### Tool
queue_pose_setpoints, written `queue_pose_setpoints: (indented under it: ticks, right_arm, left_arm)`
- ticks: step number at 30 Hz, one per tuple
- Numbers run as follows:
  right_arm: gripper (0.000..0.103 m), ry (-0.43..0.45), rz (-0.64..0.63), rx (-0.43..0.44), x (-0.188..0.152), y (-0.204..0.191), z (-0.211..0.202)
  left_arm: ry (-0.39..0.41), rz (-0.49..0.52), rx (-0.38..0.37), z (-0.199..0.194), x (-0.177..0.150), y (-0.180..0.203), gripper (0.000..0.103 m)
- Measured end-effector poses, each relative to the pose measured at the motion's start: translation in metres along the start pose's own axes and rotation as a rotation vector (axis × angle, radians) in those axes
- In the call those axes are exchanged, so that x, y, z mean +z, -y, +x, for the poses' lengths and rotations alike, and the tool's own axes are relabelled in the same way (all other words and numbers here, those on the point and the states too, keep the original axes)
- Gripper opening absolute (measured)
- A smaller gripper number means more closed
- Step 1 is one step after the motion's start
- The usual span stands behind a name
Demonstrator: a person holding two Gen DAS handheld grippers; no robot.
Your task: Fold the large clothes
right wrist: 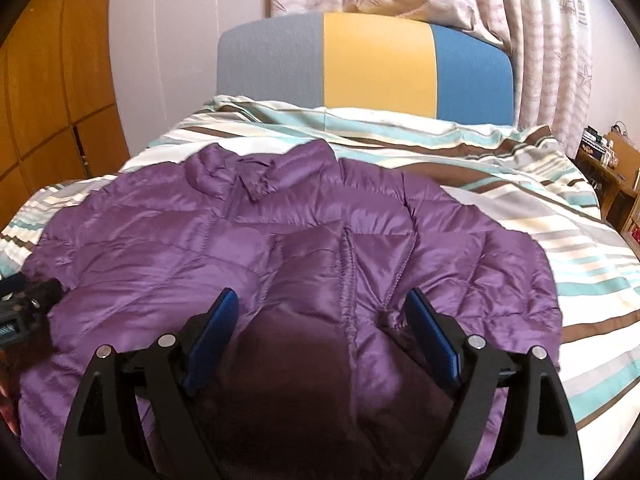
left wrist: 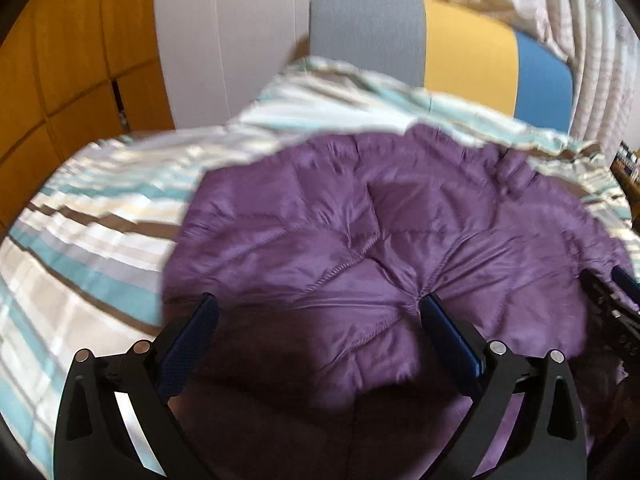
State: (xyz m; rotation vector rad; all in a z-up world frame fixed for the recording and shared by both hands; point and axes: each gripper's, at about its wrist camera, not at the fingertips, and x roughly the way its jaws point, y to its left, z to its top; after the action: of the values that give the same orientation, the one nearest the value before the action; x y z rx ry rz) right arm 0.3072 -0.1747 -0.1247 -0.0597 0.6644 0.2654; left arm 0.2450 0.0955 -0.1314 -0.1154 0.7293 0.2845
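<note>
A purple quilted puffer jacket (left wrist: 360,240) lies spread front-up on a striped bed, its collar toward the headboard. It also shows in the right wrist view (right wrist: 280,232). My left gripper (left wrist: 318,302) is open just above the jacket's left lower part, with quilted fabric between its blue-padded fingers. My right gripper (right wrist: 322,296) is open above the jacket's lower front, straddling the zipper line (right wrist: 346,264). The right gripper shows at the right edge of the left wrist view (left wrist: 612,300), and the left gripper at the left edge of the right wrist view (right wrist: 28,304).
The bed cover (right wrist: 520,184) has teal, brown and white stripes. A grey, yellow and blue headboard (right wrist: 376,64) stands at the far end. Curtains (right wrist: 540,40) hang behind it. A wooden wardrobe (left wrist: 60,80) is at the left, a cluttered shelf (right wrist: 616,168) at the right.
</note>
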Motion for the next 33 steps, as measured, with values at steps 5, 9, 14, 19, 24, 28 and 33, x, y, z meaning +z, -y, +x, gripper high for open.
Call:
queue_pose_setpoints:
  ticks: [5,9,14,19,24,28,33]
  right_arm:
    - [0.085,-0.092,0.041,0.071,-0.002,0.009,-0.032]
    - [0.085,-0.133,0.119,0.128,-0.016,0.025,-0.067]
    - [0.086,-0.182,0.179,0.156,-0.042,0.051,-0.102]
    - [0.085,-0.202,0.229,0.127,-0.075,0.083,-0.137]
    - [0.085,-0.234,0.264,0.095,-0.109,0.114,-0.165]
    - [0.085,-0.262,0.273,0.1,-0.131,0.128,-0.182]
    - [0.08,-0.301,0.29,0.125,-0.155,0.137,-0.198]
  left_arm:
    - [0.058,0.016,-0.009,-0.04,-0.012,-0.008,0.1]
    - [0.035,0.021,-0.029,-0.055,-0.035,-0.016,0.1]
    - [-0.011,-0.016,-0.065,-0.07,-0.07,-0.029,0.1]
    - [-0.038,-0.016,-0.082,-0.086,-0.097,-0.042,0.1]
    - [-0.08,-0.023,-0.102,-0.099,-0.123,-0.056,0.1]
    - [-0.099,-0.053,-0.133,-0.109,-0.136,-0.066,0.1]
    - [-0.114,-0.092,-0.16,-0.121,-0.149,-0.081,0.1]
